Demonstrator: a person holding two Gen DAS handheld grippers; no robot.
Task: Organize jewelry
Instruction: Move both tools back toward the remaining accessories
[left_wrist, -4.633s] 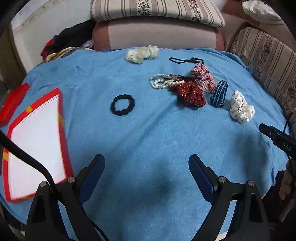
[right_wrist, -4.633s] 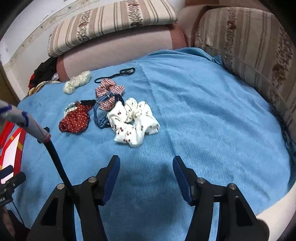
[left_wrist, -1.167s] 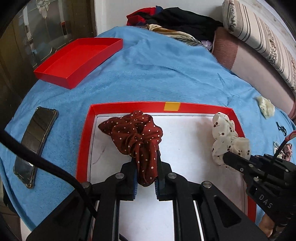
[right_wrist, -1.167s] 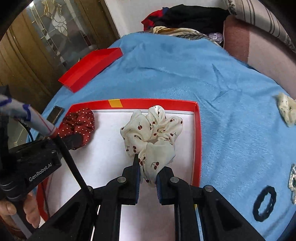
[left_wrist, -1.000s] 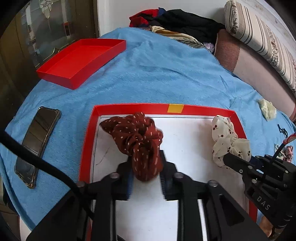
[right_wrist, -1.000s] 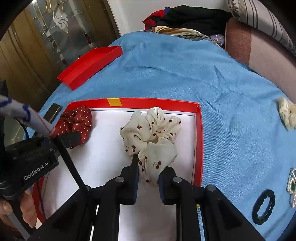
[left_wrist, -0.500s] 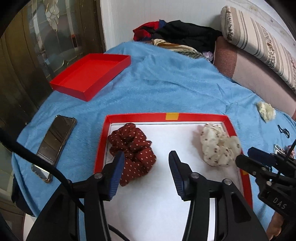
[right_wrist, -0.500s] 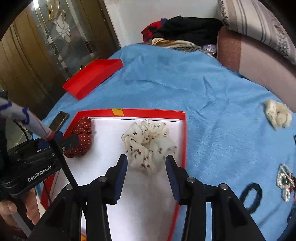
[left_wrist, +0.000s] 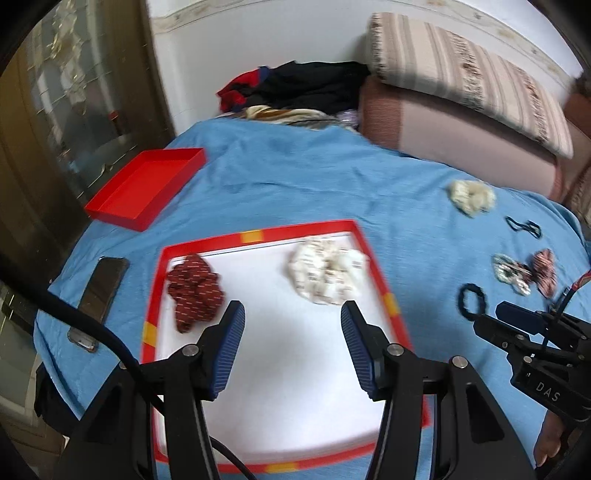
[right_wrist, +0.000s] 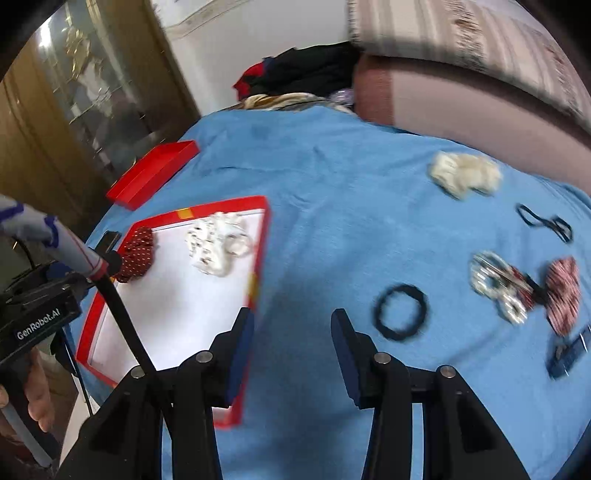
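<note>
While hovering over the tray (left_wrist: 373, 258), left gripper (left_wrist: 291, 347) wide apart, right gripper (right_wrist: 291, 349) likewise

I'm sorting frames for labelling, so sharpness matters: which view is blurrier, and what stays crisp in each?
Right wrist view: heavier motion smear; the black hair tie, bead piece and striped cushion streak, while the right gripper stays sharp. Left wrist view: milder blur; the white scrunchie is soft and the left gripper crisp. Both views bow at the edges, with dark corners.
</note>
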